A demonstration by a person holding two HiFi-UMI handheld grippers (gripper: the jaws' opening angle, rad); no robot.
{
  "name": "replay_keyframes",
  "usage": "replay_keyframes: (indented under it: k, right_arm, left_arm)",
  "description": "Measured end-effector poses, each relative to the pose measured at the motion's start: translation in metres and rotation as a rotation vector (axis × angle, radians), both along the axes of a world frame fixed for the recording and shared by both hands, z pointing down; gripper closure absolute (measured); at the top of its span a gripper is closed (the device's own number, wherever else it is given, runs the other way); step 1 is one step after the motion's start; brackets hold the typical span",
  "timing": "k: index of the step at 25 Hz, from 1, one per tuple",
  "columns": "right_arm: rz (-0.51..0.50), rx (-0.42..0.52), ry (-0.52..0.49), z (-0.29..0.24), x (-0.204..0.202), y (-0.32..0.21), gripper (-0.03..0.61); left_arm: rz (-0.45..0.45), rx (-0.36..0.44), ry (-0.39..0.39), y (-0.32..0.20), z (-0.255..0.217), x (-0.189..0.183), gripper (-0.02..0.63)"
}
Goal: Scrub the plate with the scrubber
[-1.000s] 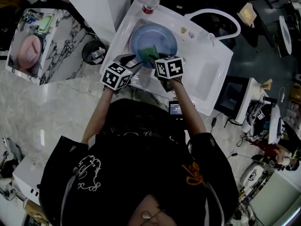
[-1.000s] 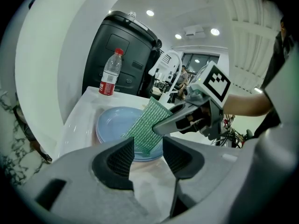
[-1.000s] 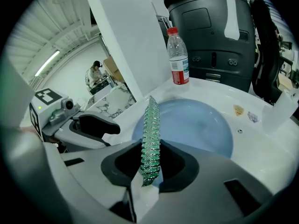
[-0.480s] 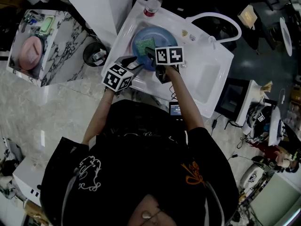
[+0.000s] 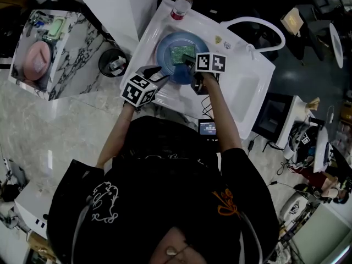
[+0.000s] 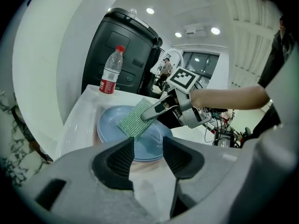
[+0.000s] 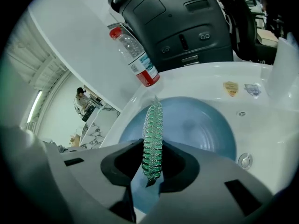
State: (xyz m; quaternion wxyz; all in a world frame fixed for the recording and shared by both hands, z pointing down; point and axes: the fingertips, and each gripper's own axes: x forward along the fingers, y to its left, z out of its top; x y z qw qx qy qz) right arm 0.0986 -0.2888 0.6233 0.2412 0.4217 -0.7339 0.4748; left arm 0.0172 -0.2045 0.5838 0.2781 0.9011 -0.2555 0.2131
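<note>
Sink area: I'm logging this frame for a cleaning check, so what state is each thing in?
plate: lying flat in the sink, right side up.
scrubber: clamped edge-on in the right gripper, over the plate; contact unclear.
bottle: upright, red cap on.
left gripper: open, nothing clamped, at the plate's near rim.
right gripper: shut on the scrubber.
</note>
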Motion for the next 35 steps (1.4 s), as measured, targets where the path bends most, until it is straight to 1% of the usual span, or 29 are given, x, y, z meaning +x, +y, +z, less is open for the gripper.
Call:
replay_keyframes:
  k: [3,10,17,24,27,30,33,35]
  right_arm:
    - [0.037,0.002,0.020,0.000,0.024,-0.002,0.488]
    - [0.101,0.018,0.112,-0.003,0.080,0.002,0.488]
    - [0.126,0.046,0.201,-0.008,0.113,0.007,0.488]
    - [0.146,0.077,0.223,-0.012,0.113,0.008,0.488]
    - [0.156,0.114,0.233,-0.024,0.109,0.011,0.488]
    - [0.176,0.162,0.191,-0.043,0.096,0.022,0.488]
    - [0.224,0.202,0.126,-0.058,0.082,0.042,0.488]
    - [0.250,0.224,0.104,-0.067,0.075,0.057,0.488]
  left_arm:
    - [0.002,0.001,0.001,-0.002,-0.001,0.002,0.428]
    - [0.032,0.002,0.001,0.000,0.000,0.009,0.428]
    - [0.034,0.008,-0.001,0.005,-0.004,0.008,0.428]
    - [0.027,0.032,0.000,0.009,-0.016,-0.001,0.428]
    - [0.011,0.041,0.039,0.010,-0.029,-0.006,0.428]
    - [-0.010,0.047,0.094,0.012,-0.044,-0.013,0.428]
    - [-0.001,0.062,0.106,0.016,-0.051,-0.021,0.428]
    - [0.016,0.065,0.111,0.021,-0.053,-0.022,0.428]
